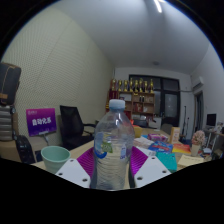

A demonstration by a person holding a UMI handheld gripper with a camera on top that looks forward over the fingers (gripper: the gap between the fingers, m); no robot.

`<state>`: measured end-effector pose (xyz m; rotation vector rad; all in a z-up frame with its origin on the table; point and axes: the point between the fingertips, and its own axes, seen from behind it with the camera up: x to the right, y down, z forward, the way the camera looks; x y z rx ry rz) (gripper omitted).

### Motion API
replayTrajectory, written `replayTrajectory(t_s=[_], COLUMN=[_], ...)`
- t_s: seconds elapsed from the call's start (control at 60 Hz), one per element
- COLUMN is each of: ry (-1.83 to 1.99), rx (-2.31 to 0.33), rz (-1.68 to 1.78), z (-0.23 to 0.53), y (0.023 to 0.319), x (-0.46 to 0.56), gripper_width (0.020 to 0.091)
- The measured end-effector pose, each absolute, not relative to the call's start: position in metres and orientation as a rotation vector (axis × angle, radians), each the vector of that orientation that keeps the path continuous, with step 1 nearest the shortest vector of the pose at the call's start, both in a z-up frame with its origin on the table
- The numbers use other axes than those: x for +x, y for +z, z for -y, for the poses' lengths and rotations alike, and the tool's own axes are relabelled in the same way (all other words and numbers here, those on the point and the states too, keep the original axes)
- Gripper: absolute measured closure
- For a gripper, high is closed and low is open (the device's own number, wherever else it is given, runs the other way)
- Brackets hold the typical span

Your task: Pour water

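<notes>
Likely an office: desk chair (72, 124), trophy shelf (135, 92), cluttered desk (165, 150).

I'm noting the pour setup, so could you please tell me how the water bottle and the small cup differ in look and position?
The water bottle is tall, clear and capped in white, while the cup is short, pale green and open-topped. The bottle stands between the gripper fingers; the cup sits off to their left, apart from them. The bottle carries a label band; the cup looks plain. Both stand upright.

Colours ahead of my claw (112, 172)

Clear bottle (113, 148), white cap, purple-blue label; pale green cup (55, 158); magenta pads (88, 162); purple sign (42, 121).
</notes>
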<state>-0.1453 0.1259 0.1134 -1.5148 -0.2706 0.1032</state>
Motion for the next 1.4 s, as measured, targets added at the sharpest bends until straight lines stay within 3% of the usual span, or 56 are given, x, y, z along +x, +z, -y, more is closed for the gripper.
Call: replayTrajectory(t_s=[0.167,0.183,0.2,0.35,0.433,0.533,0.6,0.683,0.883,1.117,1.4], ry=[0.129,0.126,0.12,0.127,0.139,0.137,0.139,0.136,0.089,0.114,0.202], rx=[-1.59,-1.602,-1.597,-1.58,-1.582,-1.607,-1.632,-1.662,-1.686,-1.691,-1.637], rz=[0.294,0.304,0.31,0.297,0.289,0.289,0.284,0.287,0.309,0.312,0.26], z=[-0.124,-0.123,-0.122,-0.121,-0.12,-0.12,-0.115,-0.104,-0.059,0.061,0.205], y=[0.094,0.087,0.089,0.093,0.094,0.094,0.092,0.089,0.086,0.091,0.125], x=[-0.14,-0.14,-0.139,-0.132,-0.134,-0.13,-0.124,-0.121,-0.104,-0.094,-0.091], gripper_width=[0.0663,0.0627,0.0651,0.0617,0.0516,0.0449,0.0319,0.0257,0.027,0.0269,0.0267])
